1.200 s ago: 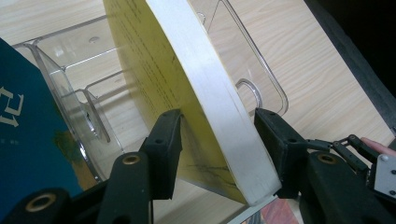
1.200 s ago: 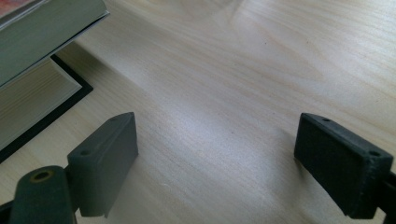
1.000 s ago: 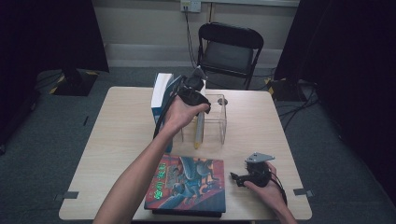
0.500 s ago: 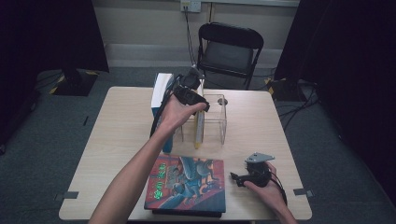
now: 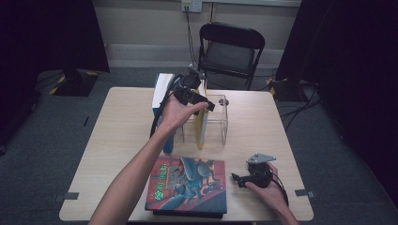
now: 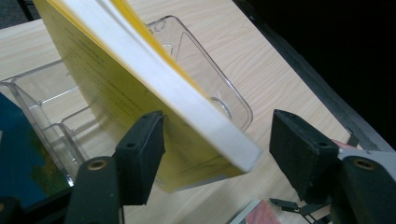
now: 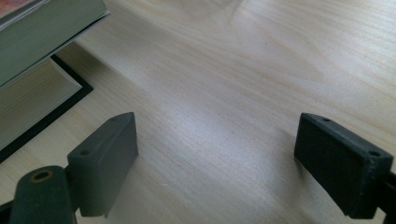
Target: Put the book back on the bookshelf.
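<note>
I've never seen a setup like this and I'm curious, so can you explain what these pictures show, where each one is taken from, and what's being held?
A person at a wooden table works with a hand-held two-jaw tool in each hand. One picture looks down from above; the other two come from cameras riding on each tool, looking along its black jaws.

The left gripper is at a yellow book standing in a clear plastic rack. Its jaws have just been opening; the book sits between them, with a clear gap on one side, so it seems released. A blue book stands beside it.

The right gripper rests open, low over bare wood, holding nothing. A stack of books, the top one with a colourful cover, lies at the near edge.
</note>
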The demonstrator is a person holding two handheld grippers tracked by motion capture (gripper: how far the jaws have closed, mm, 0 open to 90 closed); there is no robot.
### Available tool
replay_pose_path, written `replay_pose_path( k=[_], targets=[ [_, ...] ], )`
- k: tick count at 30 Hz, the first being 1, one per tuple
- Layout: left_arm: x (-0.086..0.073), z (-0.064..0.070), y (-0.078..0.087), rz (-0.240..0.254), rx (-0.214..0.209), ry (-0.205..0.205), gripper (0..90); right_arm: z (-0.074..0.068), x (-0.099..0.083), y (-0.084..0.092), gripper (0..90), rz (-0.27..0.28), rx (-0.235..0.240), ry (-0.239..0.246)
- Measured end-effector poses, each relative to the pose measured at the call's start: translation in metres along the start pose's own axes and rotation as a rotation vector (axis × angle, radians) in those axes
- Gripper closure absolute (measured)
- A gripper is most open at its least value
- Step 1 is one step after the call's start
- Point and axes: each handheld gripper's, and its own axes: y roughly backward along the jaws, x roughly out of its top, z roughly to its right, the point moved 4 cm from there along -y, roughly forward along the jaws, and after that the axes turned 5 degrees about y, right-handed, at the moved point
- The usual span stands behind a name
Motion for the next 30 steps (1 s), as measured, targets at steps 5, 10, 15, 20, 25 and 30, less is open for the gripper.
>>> replay_pose_path(
  k=[5,10,15,20,25,30],
  targets=[
    [-0.002,0.0,0.002,0.001,0.002,-0.014,35.1,0.0,0.0,0.0,13.2,0.0,0.0,0.001],
    [-0.003,0.002,0.006,0.013,0.003,-0.03,34.2,0.0,0.0,0.0,13.1,0.0,0.0,0.001],
    [-0.005,0.005,0.011,0.027,0.012,-0.064,33.2,0.0,0.0,0.0,13.1,0.0,0.0,0.0],
    [-0.011,0.002,0.014,0.043,0.007,-0.082,31.1,0.0,0.0,0.0,13.1,0.0,-0.001,0.001],
    [-0.021,-0.002,0.016,0.053,-0.005,-0.11,35.3,0.0,0.0,0.0,13.1,0.001,-0.001,0.001],
    [-0.028,-0.004,0.021,0.054,0.005,-0.133,36.4,0.0,0.0,0.0,13.1,0.001,-0.001,0.0]
  ],
)
